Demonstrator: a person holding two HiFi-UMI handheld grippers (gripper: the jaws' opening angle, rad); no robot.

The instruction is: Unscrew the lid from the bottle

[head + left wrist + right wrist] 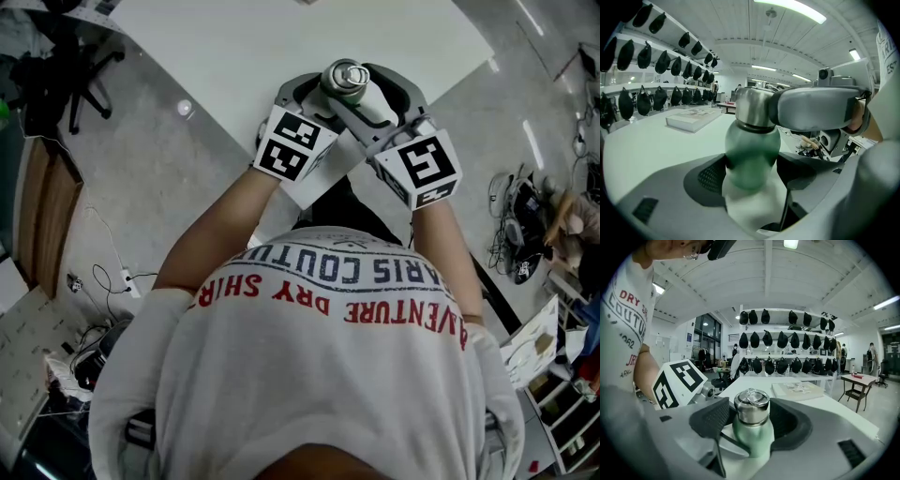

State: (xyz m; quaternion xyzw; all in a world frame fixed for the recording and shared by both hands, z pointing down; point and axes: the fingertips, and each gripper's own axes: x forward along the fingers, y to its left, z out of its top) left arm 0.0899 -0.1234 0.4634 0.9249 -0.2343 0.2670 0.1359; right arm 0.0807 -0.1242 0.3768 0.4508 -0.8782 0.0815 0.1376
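Here, nearest the person's chest, the left gripper (752,174) is clamped on the green body of the bottle (752,145), one pad pressed to each side, and holds it tilted up over the near edge of the white table (281,37). Just beyond it, the right gripper (752,422) stands with its jaws wide, one at each side of the steel lid (751,405). The pads lie close up against the lid, but as far as I can judge they are not clamped on it. The lid is on the neck, so the step in hand is taking hold of it. To do that well, close the right jaws squarely on the lid's straight wall, not on the rounded shoulder below, and squeeze firmly, since polished steel will likely slip under a light grip. Keep the left hold tight and still, so the body does not turn with the lid, and roll the right wrist about the bottle's own axis. Farther off, a flat book (797,390) lies on the table, and dark rounded things (787,341) hang in rows on wall racks.
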